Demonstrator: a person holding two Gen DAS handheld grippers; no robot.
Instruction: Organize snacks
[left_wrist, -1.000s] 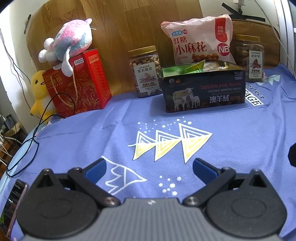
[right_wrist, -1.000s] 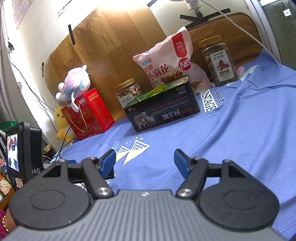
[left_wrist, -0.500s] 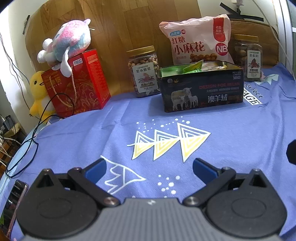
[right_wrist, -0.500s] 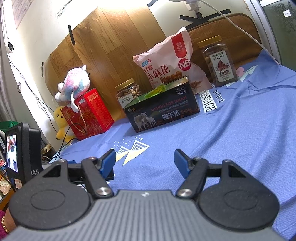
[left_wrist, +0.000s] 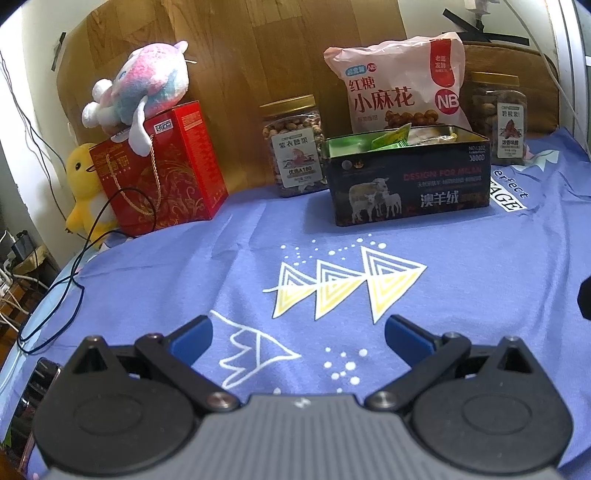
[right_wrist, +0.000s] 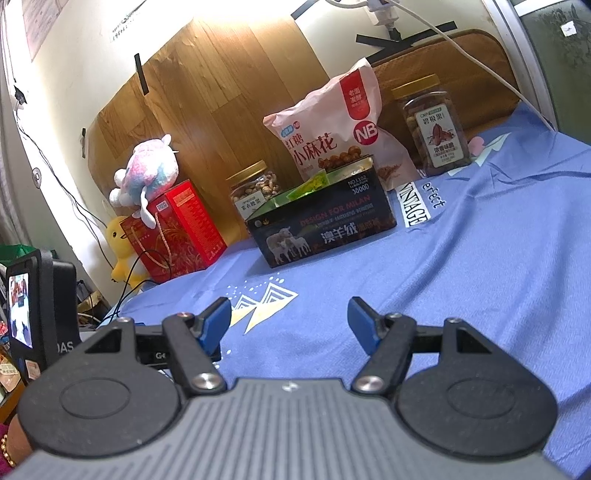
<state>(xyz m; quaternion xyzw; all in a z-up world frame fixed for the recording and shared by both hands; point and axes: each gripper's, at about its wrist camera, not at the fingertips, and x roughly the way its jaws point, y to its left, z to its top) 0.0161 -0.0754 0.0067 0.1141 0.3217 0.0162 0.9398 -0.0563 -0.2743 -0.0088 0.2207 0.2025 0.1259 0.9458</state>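
A black tin (left_wrist: 410, 188) (right_wrist: 325, 229) with sheep printed on it stands open at the back of the blue cloth, green snack packets (left_wrist: 391, 140) (right_wrist: 310, 186) sticking out of it. Behind it leans a pink snack bag (left_wrist: 399, 85) (right_wrist: 332, 125). A nut jar (left_wrist: 293, 147) (right_wrist: 255, 190) stands to the tin's left, another jar (left_wrist: 498, 118) (right_wrist: 434, 129) to its right. My left gripper (left_wrist: 298, 338) is open over the cloth's triangle print, well short of the tin. My right gripper (right_wrist: 290, 321) is open too, nothing between its fingers.
A red gift box (left_wrist: 162, 173) (right_wrist: 177, 232) with a plush toy (left_wrist: 144, 85) (right_wrist: 147, 173) on top stands at the back left, a yellow duck toy (left_wrist: 85, 188) beside it. A black cable (left_wrist: 74, 280) trails off the left edge. A black device with a screen (right_wrist: 33, 306) stands left.
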